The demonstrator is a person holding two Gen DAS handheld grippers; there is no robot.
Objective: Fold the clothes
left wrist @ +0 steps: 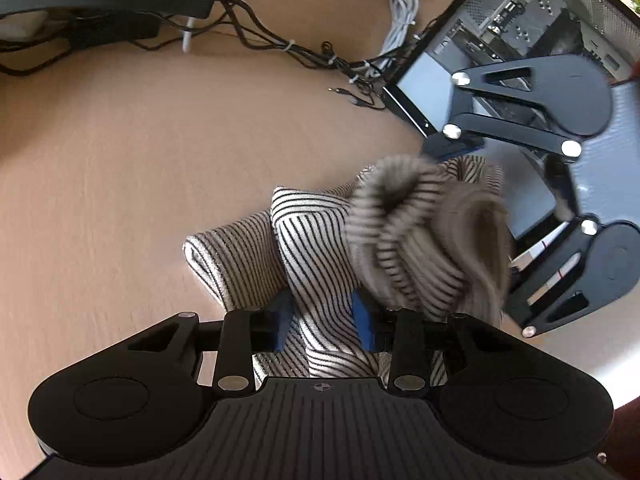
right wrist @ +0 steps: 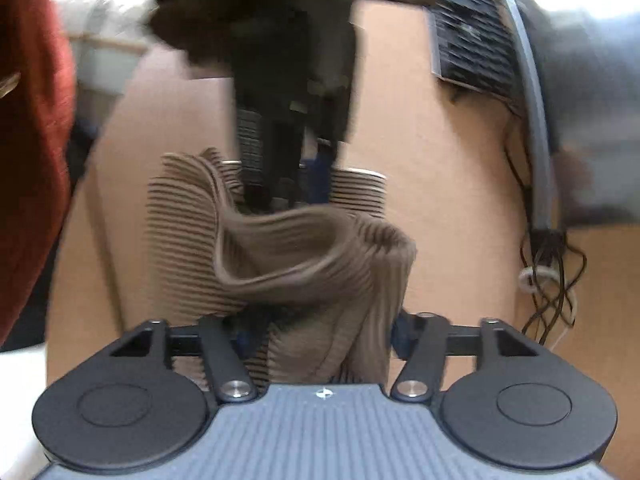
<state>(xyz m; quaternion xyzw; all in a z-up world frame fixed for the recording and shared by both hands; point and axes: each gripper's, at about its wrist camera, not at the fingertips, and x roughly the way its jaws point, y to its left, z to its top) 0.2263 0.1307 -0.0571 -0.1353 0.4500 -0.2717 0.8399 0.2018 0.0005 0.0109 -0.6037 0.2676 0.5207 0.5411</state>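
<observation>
The striped garment (left wrist: 320, 248) hangs bunched between the two hand-held grippers, lifted above the tan wooden table (left wrist: 120, 160). In the left wrist view, the left gripper (left wrist: 324, 322) has its blue-padded fingers (left wrist: 282, 320) closed on a fold of the cloth: a band of cream fabric with thin dark stripes runs straight between the pads and on toward the camera body. From that pinch the garment rises away from the gripper and spreads to either side, one rolled lobe to the left of the fingers, a larger, blurred, brownish mass to the right.

The right gripper (left wrist: 532, 184) shows in the same view beyond and to the right of the garment, its black linkage arms splayed; its near fingertip sits at the far edge of the cloth. In the right wrist view, the right gripper (right wrist: 320, 330) has fabric gathered between its fingers, and the jaws stand fairly close with the cloth filling the gap, so it is gripping the garment. There the cloth curls into an open loop just ahead of the fingers, with the left gripper (right wrist: 288, 176) seen dark and blurred on the far side of it.

The garment's long axis runs from one gripper to the other; the stripes cross that line near the left gripper's pinch. Behind the garment lie black cables (left wrist: 280, 44) and a computer case (left wrist: 520, 20)
</observation>
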